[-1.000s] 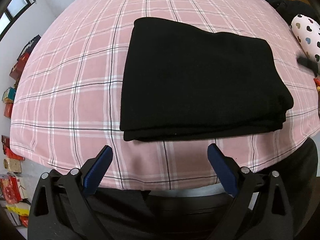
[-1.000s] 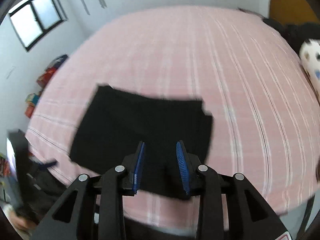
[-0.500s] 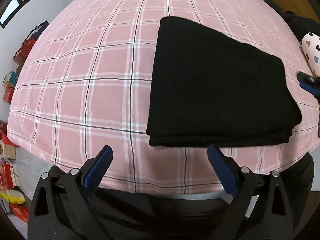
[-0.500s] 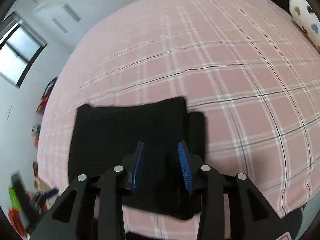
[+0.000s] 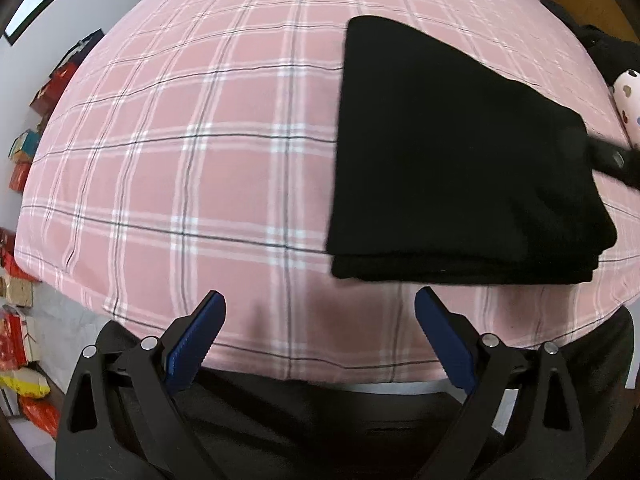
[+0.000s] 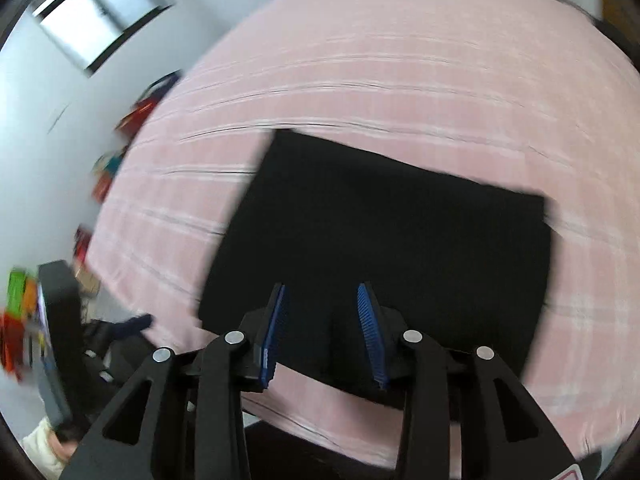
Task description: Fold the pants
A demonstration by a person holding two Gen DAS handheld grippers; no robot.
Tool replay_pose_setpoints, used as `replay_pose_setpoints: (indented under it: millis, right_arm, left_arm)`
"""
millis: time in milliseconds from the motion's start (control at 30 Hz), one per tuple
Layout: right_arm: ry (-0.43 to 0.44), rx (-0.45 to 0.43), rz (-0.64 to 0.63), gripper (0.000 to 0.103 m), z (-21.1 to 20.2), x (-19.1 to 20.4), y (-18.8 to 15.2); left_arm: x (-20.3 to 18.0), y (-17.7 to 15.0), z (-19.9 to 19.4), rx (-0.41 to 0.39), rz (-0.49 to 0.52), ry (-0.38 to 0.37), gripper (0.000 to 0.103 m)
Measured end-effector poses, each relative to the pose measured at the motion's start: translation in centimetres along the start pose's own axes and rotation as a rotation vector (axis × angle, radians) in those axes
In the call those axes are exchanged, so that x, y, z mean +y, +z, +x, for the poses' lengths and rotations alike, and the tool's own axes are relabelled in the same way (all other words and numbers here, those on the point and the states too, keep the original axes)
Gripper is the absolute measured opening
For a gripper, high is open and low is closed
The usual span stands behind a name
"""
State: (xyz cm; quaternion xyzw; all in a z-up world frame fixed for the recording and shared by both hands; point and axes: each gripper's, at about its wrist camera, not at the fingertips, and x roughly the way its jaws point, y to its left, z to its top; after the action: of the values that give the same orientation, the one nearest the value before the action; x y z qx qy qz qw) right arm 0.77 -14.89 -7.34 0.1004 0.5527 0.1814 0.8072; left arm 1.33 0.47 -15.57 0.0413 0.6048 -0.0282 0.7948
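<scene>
The black pants [image 5: 452,152] lie folded into a thick rectangle on the pink plaid bed [image 5: 180,160], near its front edge. My left gripper [image 5: 320,308] hovers open and wide over the bed's front edge, left of the pants, with nothing between its blue pads. In the blurred right wrist view, my right gripper [image 6: 322,300] hangs over the near part of the pants [image 6: 392,232]. Its jaws stand partly apart, and nothing is pinched between them. A blurred black tip of the right gripper [image 5: 612,162] shows at the pants' right side.
Colourful boxes [image 5: 24,152] line the floor to the left of the bed. A heart-print pillow [image 5: 628,96] and dark clothes [image 5: 612,52] sit at the far right. A person's dark clothing [image 5: 320,420] is against the bed's front edge. A window [image 6: 96,12] is on the far wall.
The left gripper has slid left along the bed's edge, so the pants now sit to its right. The right gripper swung closer over the pants, its jaws slightly wider.
</scene>
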Motion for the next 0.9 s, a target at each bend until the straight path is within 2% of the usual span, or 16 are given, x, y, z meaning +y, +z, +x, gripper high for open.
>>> replay_pose_setpoints:
  millis: [100,133,167,233,300,367,433,533,567,600,633,700,733,800,867,900]
  right_arm:
    - [0.04,0.14,-0.036,0.042,5.8,2.5,0.5]
    - [0.014,0.206,-0.062,0.045,8.5,3.1,-0.1]
    - [-0.011,0.201,-0.091,0.045,8.5,3.8,-1.1]
    - [-0.044,0.168,-0.14,0.046,7.4,5.0,-0.8]
    - [-0.021,0.094,-0.119,0.044,5.1,4.3,0.1]
    - [-0.085,0.004,-0.076,0.044,2.4,1.8,1.7]
    - [-0.168,-0.04,-0.004,0.044,0.9,-2.2,3.2]
    - [-0.295,-0.042,0.151,0.044,0.3,-10.0,3.7]
    - [-0.341,-0.032,0.186,0.037,0.5,-12.0,3.5]
    - [-0.371,0.008,0.229,0.036,1.1,-15.0,2.9]
    - [-0.337,0.022,0.262,0.035,1.3,-16.3,2.6]
    - [-0.271,-0.017,0.326,0.035,-0.2,-17.4,2.0]
    - [-0.265,-0.044,0.344,0.042,-1.6,-17.4,1.7]
    - [-0.253,-0.092,0.337,0.047,-3.9,-17.0,0.6]
    - [-0.272,-0.122,0.323,0.069,-5.4,-16.3,-1.1]
    - [-0.292,-0.122,0.326,0.075,-5.9,-16.6,-2.2]
  left_arm:
    - [0.8,-0.2,-0.4,-0.005,-0.013,0.01,0.093]
    - [1.0,-0.3,-0.5,-0.006,-0.017,0.014,0.093]
    - [1.3,-0.4,-0.5,-0.007,-0.02,0.021,0.093]
    - [1.7,-0.5,-0.5,-0.005,-0.026,0.034,0.093]
    - [2.1,-0.5,-0.7,-0.01,-0.028,0.038,0.093]
    - [2.3,-0.5,-0.6,-0.009,-0.032,0.034,0.093]
    - [2.2,-0.3,-0.6,-0.008,-0.035,0.028,0.093]
    - [1.8,0.0,-0.8,-0.015,-0.025,0.019,0.093]
    - [1.6,0.1,-0.8,-0.017,-0.022,0.017,0.093]
    - [1.4,0.2,-0.8,-0.019,-0.019,0.014,0.093]
    - [1.2,0.3,-1.0,-0.019,-0.016,0.012,0.093]
    - [0.7,0.5,-1.0,-0.022,-0.005,0.009,0.093]
    - [0.4,0.6,-1.1,-0.023,0.003,0.011,0.093]
    - [-0.1,0.9,-0.9,-0.022,0.012,0.009,0.093]
    - [-0.6,1.3,-0.7,-0.02,0.021,0.002,0.093]
    - [-0.7,1.4,-0.6,-0.02,0.025,-0.003,0.093]
